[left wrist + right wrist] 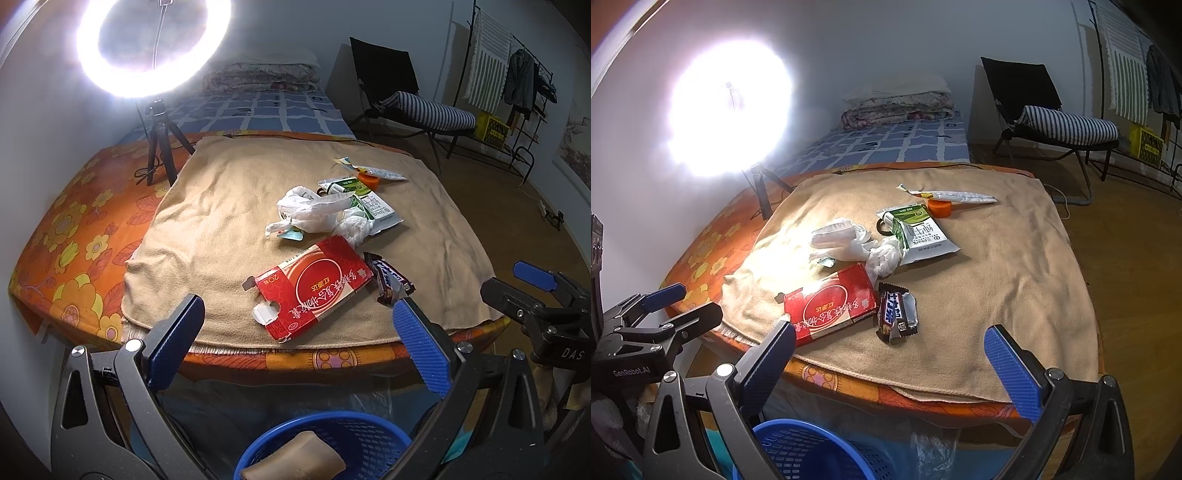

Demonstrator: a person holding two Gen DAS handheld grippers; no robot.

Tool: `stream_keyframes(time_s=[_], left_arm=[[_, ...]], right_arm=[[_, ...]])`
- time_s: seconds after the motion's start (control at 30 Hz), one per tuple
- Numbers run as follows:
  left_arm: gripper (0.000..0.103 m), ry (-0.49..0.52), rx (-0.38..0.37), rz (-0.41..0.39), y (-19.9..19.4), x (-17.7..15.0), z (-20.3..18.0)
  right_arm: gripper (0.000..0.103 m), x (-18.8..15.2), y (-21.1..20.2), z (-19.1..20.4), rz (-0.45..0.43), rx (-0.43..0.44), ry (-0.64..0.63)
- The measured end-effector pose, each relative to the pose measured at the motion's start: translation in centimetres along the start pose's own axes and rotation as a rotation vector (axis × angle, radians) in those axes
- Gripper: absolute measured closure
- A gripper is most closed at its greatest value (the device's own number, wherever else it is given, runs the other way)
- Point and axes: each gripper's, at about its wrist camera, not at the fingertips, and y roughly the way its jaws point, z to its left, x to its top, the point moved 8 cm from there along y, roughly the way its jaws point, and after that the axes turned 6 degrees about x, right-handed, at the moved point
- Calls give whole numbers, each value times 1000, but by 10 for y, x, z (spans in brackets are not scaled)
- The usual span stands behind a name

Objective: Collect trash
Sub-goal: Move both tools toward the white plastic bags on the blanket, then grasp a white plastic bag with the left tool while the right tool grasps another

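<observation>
Trash lies on a tan towel (229, 206) (997, 280): a red carton (314, 286) (831, 306), a dark candy wrapper (389, 280) (897, 314), a white plastic bag (314, 212) (849, 240), a green-white milk pouch (373, 208) (919, 232), an orange cap (369, 181) (940, 208) and a long white wrapper (373, 170) (956, 196). A blue basket (325, 443) (812, 450) stands below the table edge with a tan piece (295, 461) in it. My left gripper (299, 343) and right gripper (890, 369) are both open and empty, near the front edge.
A bright ring light on a tripod (159, 147) (761, 192) stands at the table's back left. A bed with folded quilts (258, 77) lies behind. A folding chair (406, 96) (1052, 122) and a clothes rack (517, 92) stand at the right.
</observation>
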Motion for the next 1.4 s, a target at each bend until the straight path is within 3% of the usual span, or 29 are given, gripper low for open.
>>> stream_keyframes(time_s=[0.47, 0.7, 1.13, 1.4], left_arm=[[0, -2, -4, 7, 3, -6, -1], [0, -6, -32, 64, 18, -15, -2], [0, -33, -86, 143, 66, 30, 16], [0, -142, -119, 173, 103, 62, 30]], right_arm=[[0, -1, 0, -3, 2, -5, -2], [0, -1, -1, -17, 3, -38, 1], [0, 30, 26, -49, 32, -39, 18], [0, 62, 75, -69, 102, -16, 8]])
